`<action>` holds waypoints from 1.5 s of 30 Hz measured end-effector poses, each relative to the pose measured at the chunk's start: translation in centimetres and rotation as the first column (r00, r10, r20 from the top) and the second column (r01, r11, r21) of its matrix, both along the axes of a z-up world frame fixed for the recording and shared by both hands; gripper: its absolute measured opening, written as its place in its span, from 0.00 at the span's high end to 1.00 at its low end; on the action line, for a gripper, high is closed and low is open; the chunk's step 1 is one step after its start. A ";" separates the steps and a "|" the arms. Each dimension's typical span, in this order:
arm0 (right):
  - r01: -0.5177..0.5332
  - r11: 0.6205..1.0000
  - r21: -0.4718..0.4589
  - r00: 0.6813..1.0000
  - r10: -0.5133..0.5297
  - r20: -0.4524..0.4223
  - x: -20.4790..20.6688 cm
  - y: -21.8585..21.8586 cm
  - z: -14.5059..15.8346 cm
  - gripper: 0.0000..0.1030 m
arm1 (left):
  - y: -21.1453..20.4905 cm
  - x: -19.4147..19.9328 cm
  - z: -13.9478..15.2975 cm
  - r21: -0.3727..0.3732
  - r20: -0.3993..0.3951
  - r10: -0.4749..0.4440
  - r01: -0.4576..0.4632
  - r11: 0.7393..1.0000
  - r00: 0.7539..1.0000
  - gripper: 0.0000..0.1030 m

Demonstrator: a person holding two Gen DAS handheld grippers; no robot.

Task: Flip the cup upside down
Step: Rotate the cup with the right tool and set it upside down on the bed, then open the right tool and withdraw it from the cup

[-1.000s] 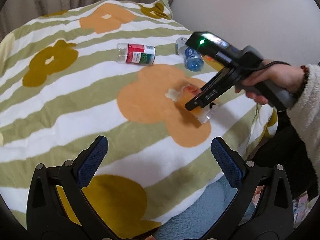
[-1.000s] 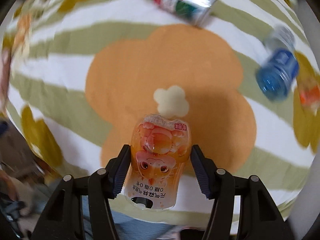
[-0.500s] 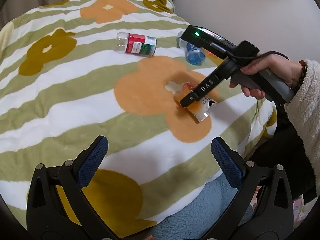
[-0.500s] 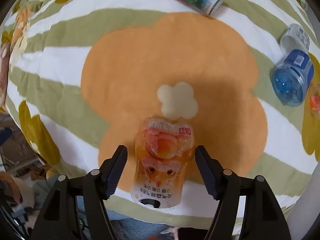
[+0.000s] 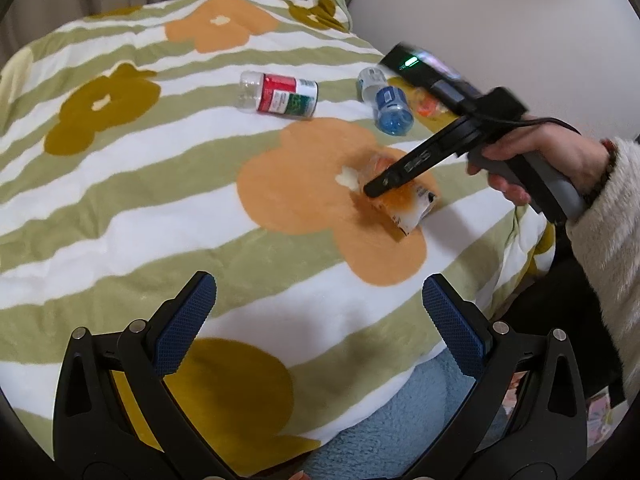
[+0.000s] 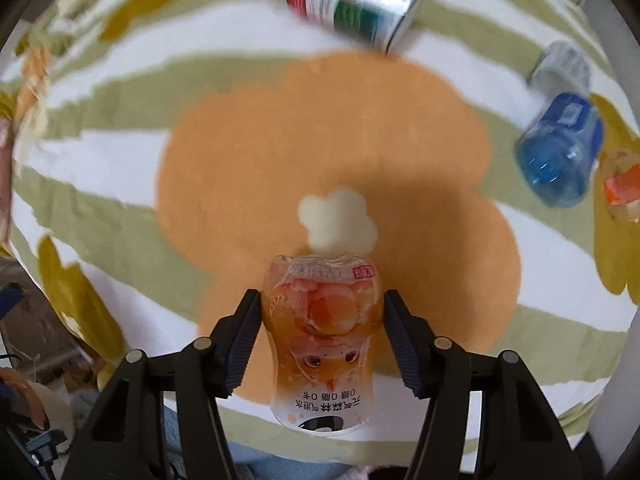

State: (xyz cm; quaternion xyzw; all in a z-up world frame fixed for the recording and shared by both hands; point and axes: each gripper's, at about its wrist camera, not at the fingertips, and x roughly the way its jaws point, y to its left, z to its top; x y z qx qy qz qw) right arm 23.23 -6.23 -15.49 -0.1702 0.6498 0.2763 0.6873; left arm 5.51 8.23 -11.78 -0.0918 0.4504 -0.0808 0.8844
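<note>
The cup [image 6: 322, 328] is a clear plastic one with an orange cartoon label. It lies on its side on the orange flower of the blanket, its open rim toward the bed's near edge. My right gripper [image 6: 322, 300] is shut on it, one finger pressed to each side of its body. In the left wrist view the same cup [image 5: 404, 204] shows under the right gripper [image 5: 376, 188], which a hand holds from the right. My left gripper [image 5: 320, 312] hovers open over the blanket's front part, well short of the cup, with nothing between its fingers.
A red and green labelled bottle [image 5: 280, 96] lies farther back on the striped blanket [image 5: 120, 208]. A blue cup [image 5: 392, 110], a small white cup [image 5: 370, 78] and an orange-labelled piece [image 5: 426, 106] lie at the back right. The bed edge and a blue rug [image 5: 400, 420] are near the front right.
Half a second ago the right fingers stood slightly apart from the cup; now they press on its sides. The right view is blurred with motion. The left gripper has stayed open.
</note>
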 end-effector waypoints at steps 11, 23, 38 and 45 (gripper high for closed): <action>-0.007 0.847 0.532 0.802 -0.313 0.509 -8.7 -3.7 2.5 0.45 | -0.5 -0.3 1.6 0.052 0.136 0.032 -0.040 0.998 0.990 0.00; -0.085 0.886 0.455 0.785 -0.222 0.578 -13.3 -3.9 0.6 0.45 | -2.7 0.7 1.2 0.090 0.133 0.006 -0.018 0.996 0.991 0.00; -0.095 0.913 0.396 0.774 -0.183 0.607 -15.4 -4.1 0.7 0.44 | -3.2 0.5 1.4 0.109 0.146 0.001 -0.017 0.994 0.989 0.00; -0.050 0.892 0.448 0.760 -0.257 0.597 -16.1 -5.3 1.5 0.00 | -3.2 -0.8 2.4 0.124 0.179 0.005 -0.028 0.992 0.984 0.00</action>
